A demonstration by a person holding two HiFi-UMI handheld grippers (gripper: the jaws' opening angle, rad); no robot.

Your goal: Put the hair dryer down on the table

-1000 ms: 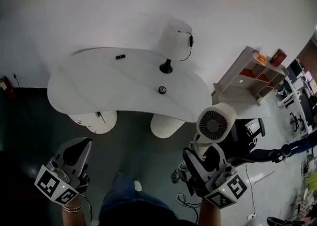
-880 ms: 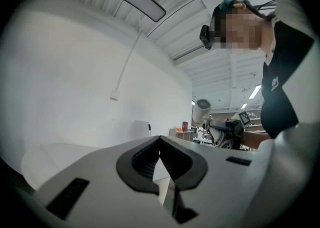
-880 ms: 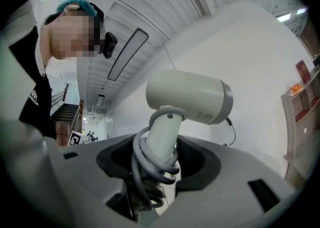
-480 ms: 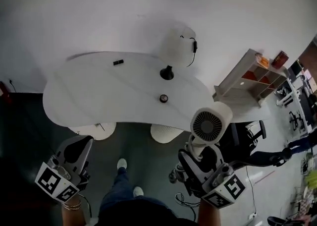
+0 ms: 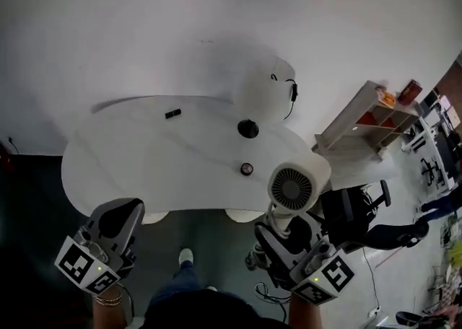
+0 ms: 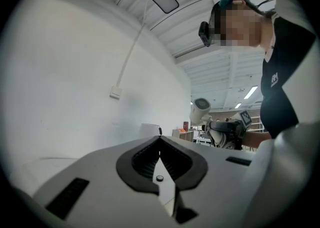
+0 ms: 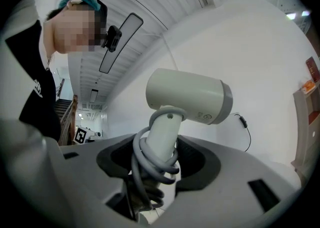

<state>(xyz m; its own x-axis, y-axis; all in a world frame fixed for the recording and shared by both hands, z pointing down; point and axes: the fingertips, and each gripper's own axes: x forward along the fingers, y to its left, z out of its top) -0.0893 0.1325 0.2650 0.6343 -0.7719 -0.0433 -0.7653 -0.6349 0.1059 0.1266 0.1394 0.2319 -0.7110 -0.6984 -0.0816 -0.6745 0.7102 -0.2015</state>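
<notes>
White hair dryer (image 5: 296, 185) gripped by R hand-held gripper (image 5: 284, 229).

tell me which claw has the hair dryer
The right claw, clamped on the hair dryer by its cord-wrapped handle; the left claw is shut, empty.

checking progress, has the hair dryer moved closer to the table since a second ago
Yes. The hair dryer, held in the right gripper, has come in toward the table, closer to the small round thing on it.
</notes>
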